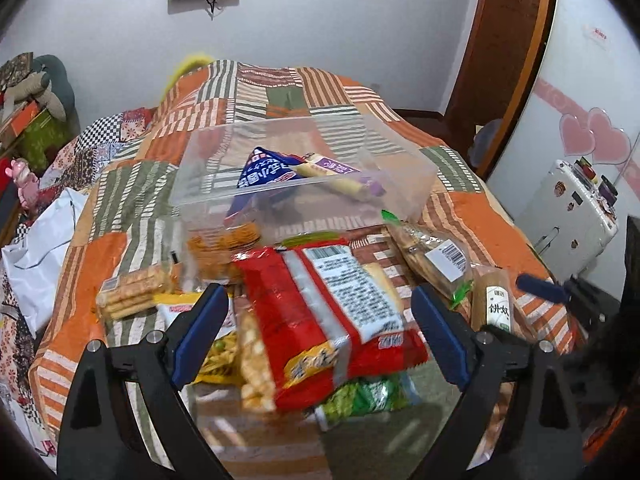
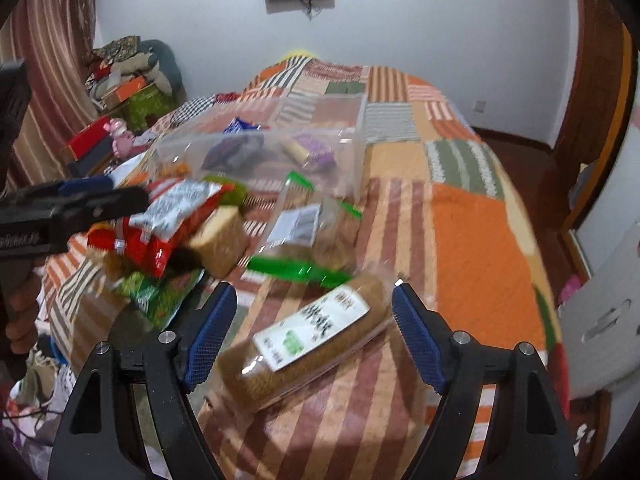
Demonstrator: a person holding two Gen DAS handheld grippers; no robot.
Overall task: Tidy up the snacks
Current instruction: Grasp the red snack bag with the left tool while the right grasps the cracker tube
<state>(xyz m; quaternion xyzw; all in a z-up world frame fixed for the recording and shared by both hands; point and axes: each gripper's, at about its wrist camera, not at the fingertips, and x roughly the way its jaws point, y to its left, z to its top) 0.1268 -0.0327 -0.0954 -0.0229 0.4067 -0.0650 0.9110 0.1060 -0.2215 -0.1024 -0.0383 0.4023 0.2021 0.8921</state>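
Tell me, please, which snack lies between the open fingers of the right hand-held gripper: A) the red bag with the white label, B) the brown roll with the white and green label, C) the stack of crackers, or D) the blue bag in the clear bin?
B: in the right wrist view, the brown roll lies on the striped quilt between the spread fingers of the right hand-held gripper, untouched.

A clear, smooth plastic bin (image 1: 404,184) sits on a matt patchwork cloth bedspread (image 1: 472,216). The red snack bag (image 1: 304,320) shows glossy, crinkled foil-like film. Ridged blue pads (image 2: 416,340) line black matt plastic arms with shiny metal pins.
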